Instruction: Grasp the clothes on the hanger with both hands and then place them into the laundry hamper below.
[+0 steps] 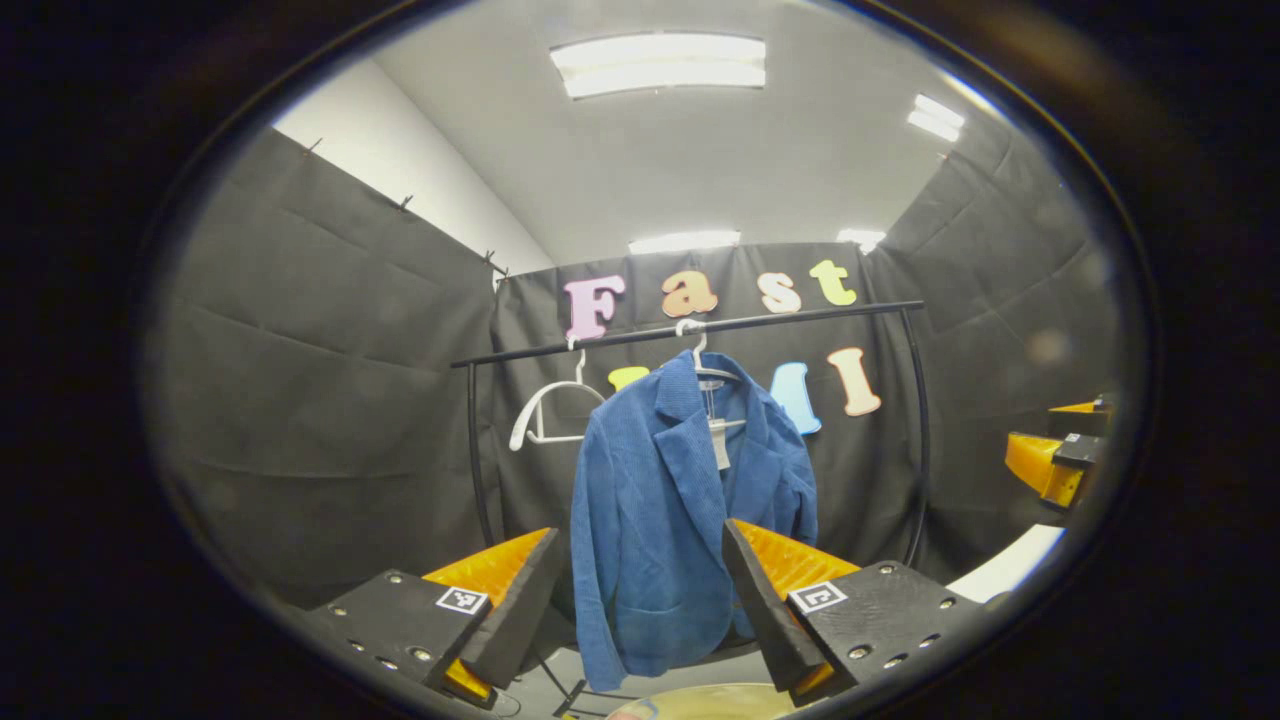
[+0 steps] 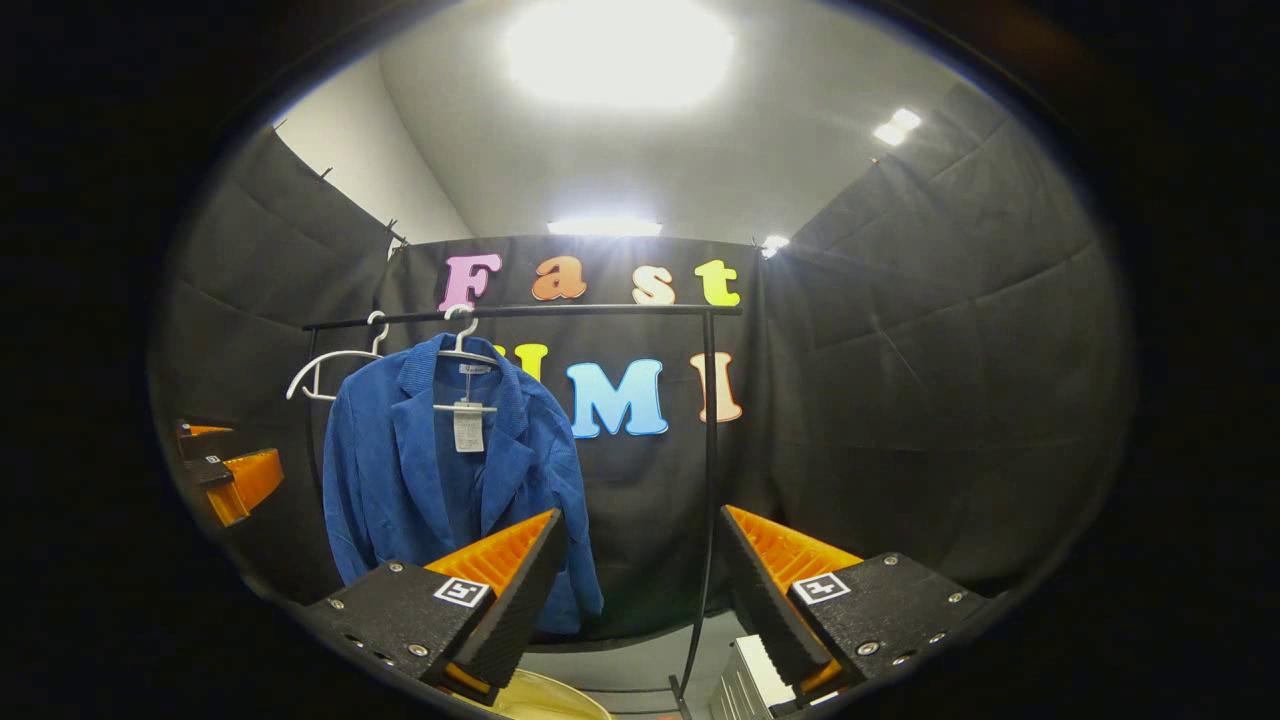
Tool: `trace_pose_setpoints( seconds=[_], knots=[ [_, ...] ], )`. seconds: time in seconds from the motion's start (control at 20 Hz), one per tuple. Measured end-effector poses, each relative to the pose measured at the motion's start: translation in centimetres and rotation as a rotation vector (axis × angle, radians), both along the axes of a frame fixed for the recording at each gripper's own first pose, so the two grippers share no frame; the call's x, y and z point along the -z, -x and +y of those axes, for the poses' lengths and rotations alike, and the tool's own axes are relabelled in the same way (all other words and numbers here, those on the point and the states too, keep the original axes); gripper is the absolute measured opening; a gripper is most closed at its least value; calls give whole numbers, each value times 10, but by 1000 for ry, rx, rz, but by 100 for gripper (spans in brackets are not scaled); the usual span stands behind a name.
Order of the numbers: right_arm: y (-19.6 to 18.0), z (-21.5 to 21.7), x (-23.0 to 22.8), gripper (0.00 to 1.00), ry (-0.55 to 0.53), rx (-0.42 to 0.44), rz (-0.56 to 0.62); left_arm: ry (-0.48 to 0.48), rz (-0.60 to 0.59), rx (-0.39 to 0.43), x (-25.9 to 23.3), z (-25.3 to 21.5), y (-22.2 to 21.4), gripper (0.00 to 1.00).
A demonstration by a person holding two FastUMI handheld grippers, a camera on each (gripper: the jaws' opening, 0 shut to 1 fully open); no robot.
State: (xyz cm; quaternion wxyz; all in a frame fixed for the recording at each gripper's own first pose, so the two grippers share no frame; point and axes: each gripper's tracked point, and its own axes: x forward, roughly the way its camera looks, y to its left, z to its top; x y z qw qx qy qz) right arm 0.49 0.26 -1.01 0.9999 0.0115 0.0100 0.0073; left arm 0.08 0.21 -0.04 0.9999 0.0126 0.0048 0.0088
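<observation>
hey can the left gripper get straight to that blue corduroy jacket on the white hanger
Probably yes. The left gripper is open and the blue corduroy jacket hangs straight ahead between its fingers, with nothing in between.

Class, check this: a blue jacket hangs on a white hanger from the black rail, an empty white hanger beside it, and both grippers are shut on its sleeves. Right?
Wrong in one respect: the left gripper and right gripper are open, short of the blue jacket, as both views show. The white hanger, black rail and empty white hanger are as stated.
</observation>
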Motion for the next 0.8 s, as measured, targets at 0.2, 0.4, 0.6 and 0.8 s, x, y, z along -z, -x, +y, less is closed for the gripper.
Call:
trace_pose_setpoints(
  seconds=[0.2,0.4,0.6,0.8],
  knots=[
    [-3,7,-4,93,-2,-14,-3,-1,-2,-8,-4,6,0,92],
    [-7,18,-14,94,-6,-29,-18,-1,-9,-14,-10,10,-4,92],
    [-16,30,-29,93,-12,-64,-33,-10,-24,-17,-23,15,-13,92],
    [-33,42,-49,94,-15,-93,-67,-9,-40,-19,-38,16,-27,92]
  ],
)
